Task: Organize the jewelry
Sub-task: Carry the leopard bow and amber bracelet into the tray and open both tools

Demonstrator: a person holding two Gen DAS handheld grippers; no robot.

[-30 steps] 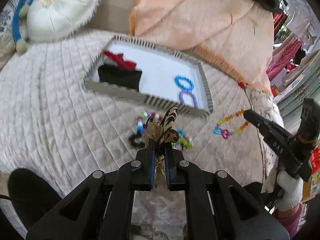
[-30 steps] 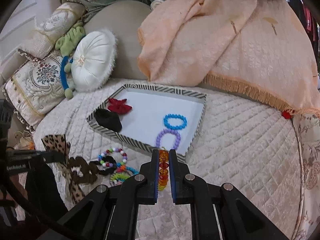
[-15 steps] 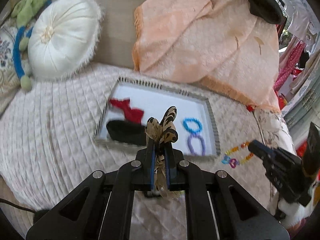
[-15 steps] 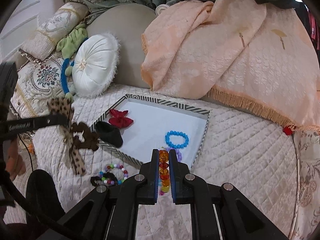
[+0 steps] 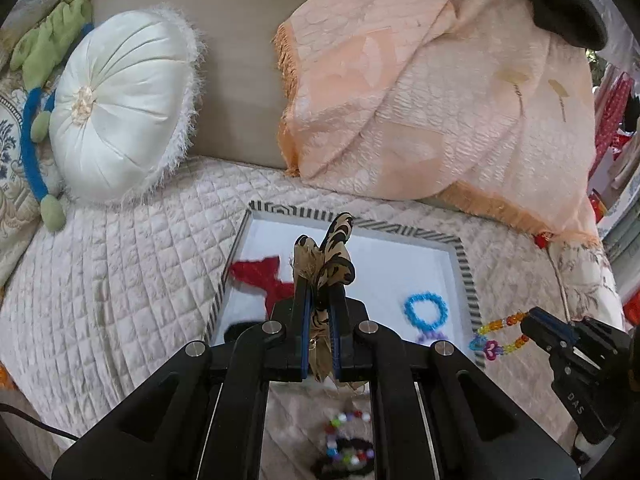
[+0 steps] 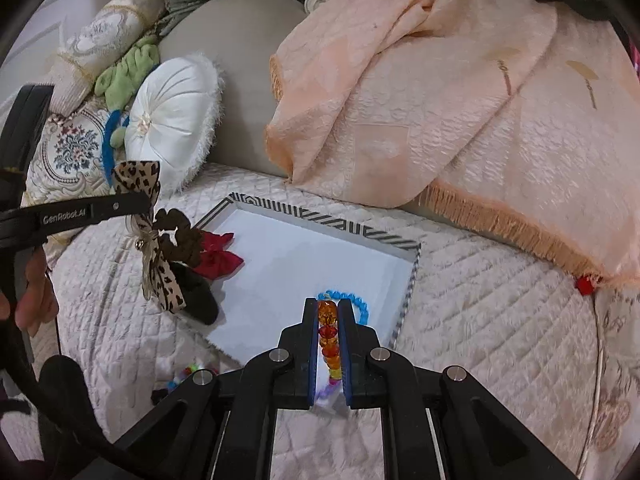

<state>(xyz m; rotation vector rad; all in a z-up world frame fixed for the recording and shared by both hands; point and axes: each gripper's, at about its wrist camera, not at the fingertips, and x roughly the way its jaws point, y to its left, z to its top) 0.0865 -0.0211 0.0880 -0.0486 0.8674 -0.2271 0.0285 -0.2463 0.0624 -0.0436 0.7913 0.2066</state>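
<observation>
A: What is seen at the far left?

B: A round white cushion (image 5: 120, 108) is propped against the sofa back, with a green and blue plush toy (image 5: 38, 92) beside it. Both rest at the back of the quilted cover (image 5: 112, 280).

A: And the left gripper (image 5: 320, 292)?

B: Its jaws are clamped on a leopard-print bow (image 5: 326, 252). The bow's loops stick up past the fingertips, and its tail hangs down between the fingers. In the right wrist view the same bow (image 6: 154, 236) is seen held in the air at the tray's left edge, with a brown scrunchie part on it.

A: What is in the tray (image 5: 464, 276)?

B: It is a white tray with a striped rim. A red bow (image 5: 264, 276) lies at its left side, just left of the left gripper's fingertips, and a black item (image 6: 198, 292) lies near it. A blue bead bracelet (image 5: 426, 312) and a purple one (image 5: 430, 335) lie toward the right side.

A: And further right?

B: The right gripper (image 6: 328, 312) is closed on a string of orange, red and yellow beads (image 6: 329, 336), which runs down between its fingers. In the left wrist view the bead string (image 5: 498, 334) is seen dangling from that gripper (image 5: 534, 316) just beyond the tray's right rim. A peach fringed blanket (image 5: 440, 92) is draped over the sofa behind.

A: Is anything left on the cover?

B: A multicoloured bead bracelet (image 5: 346, 438) and a black scrunchie (image 5: 344, 460) are seen below the left gripper, in front of the tray.
</observation>
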